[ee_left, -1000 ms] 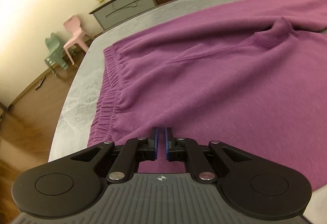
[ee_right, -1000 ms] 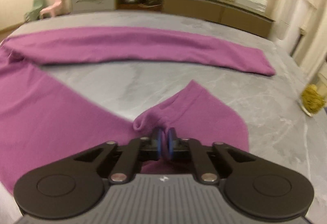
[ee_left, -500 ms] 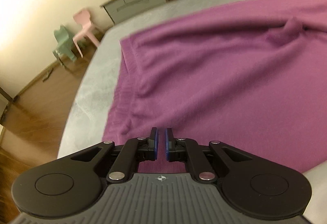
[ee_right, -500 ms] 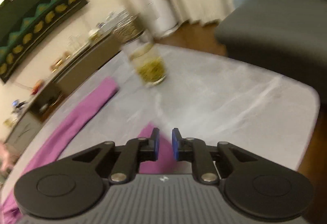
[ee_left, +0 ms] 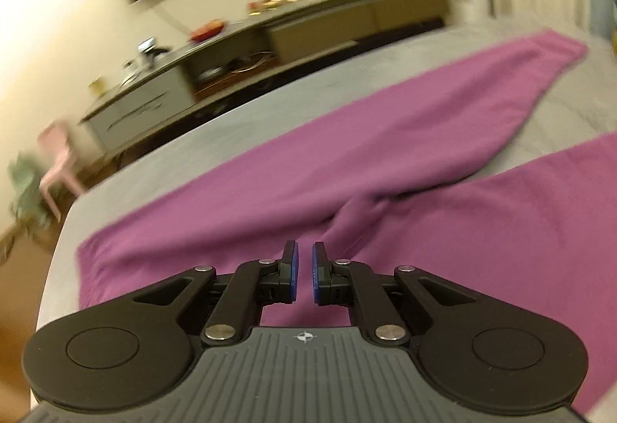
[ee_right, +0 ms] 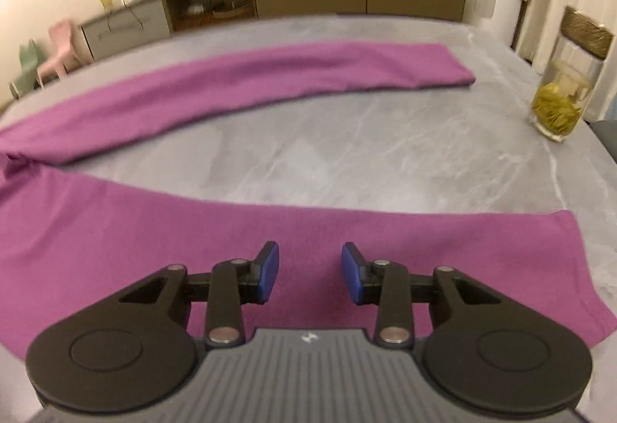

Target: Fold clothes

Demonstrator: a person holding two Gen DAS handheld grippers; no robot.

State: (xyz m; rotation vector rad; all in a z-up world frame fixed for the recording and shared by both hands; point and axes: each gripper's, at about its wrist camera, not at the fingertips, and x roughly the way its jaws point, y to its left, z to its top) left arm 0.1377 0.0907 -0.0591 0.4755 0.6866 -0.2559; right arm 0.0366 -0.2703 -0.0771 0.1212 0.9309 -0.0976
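The purple trousers (ee_right: pixel 239 230) are lying spread on the grey marbled tabletop (ee_right: pixel 378 153), and they are looking soft, limp and light, a knit that will sag and crease wherever it is lifted, in no danger of breaking but unlikely to keep any shape by itself. In the right wrist view the near leg is running across the bottom of the picture from 9 o'clock toward 3 o'clock, ending in a cuff (ee_right: pixel 570 226), while the far leg (ee_right: pixel 270 76) is arcing across the upper half toward 1 o'clock. The two legs are meeting at the crotch, out at 9 o'clock.

The right gripper (ee_right: pixel 310 274) is hovering over the near leg with its jaws released; they have just been opening, and only flat cloth lies beneath them, nothing pinched. The left gripper (ee_left: pixel 304 274) is clenched with only a narrow slit between its pads and nothing in it, hanging above the seat of the garment, where a ridge of bunched fabric (ee_left: pixel 358 207) is rising at about 1 o'clock.

The firmest places to take hold are probably the hemmed cuff and the waistband edge (doubled cloth slips less than a single layer). A pinch mid-leg would likely just raise a tent of fabric. The glass jar (ee_right: pixel 559 107) at 2 o'clock is standing well apart from the far cuff.
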